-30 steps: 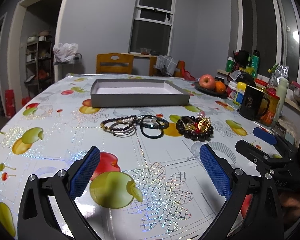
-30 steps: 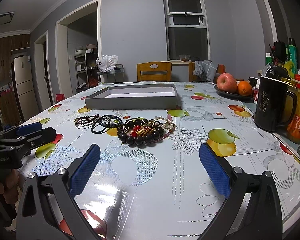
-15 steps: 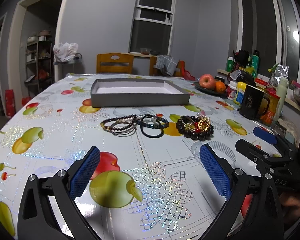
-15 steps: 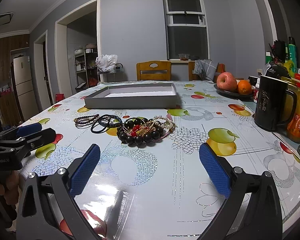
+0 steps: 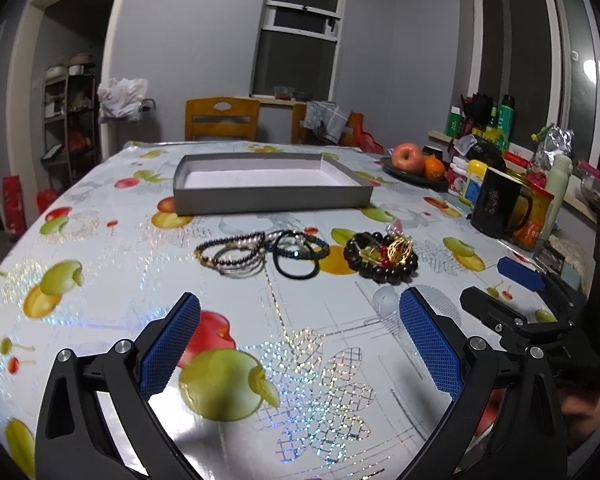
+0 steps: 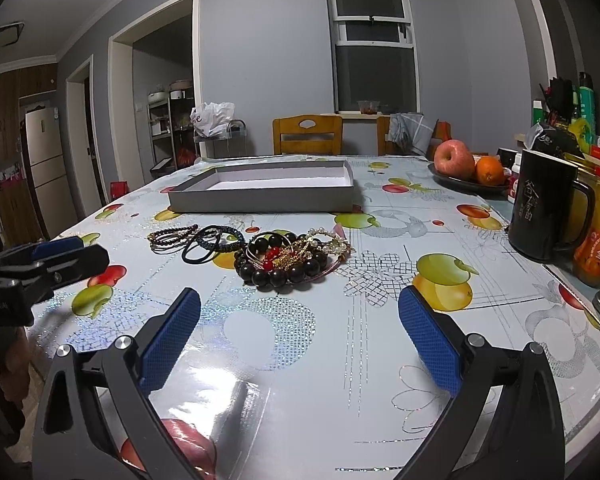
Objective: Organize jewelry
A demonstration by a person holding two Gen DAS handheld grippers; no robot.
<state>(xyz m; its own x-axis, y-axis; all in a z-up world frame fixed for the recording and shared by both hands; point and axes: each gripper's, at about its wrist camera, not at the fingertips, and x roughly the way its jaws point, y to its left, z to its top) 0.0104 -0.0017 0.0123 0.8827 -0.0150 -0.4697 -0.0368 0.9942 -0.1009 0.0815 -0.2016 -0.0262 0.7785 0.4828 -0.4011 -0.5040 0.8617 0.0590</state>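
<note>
A glossy fruit-print tablecloth (image 5: 112, 248) covers the table; a shallow grey cardboard tray (image 5: 268, 196) lies beyond the jewelry; the dark bead bracelet (image 6: 280, 268), gold chain and thin bangles (image 5: 228, 252) lie between; both the left gripper (image 5: 300, 344) and right gripper (image 6: 300, 340) gape empty; only the right view shows the black mug's (image 6: 548, 208) white characters.

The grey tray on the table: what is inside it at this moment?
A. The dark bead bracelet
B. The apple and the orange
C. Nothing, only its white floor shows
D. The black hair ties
C: the grey tray shows only its bare white floor, while the dark bead bracelet and the black hair ties lie on the tablecloth in front of it.
</note>
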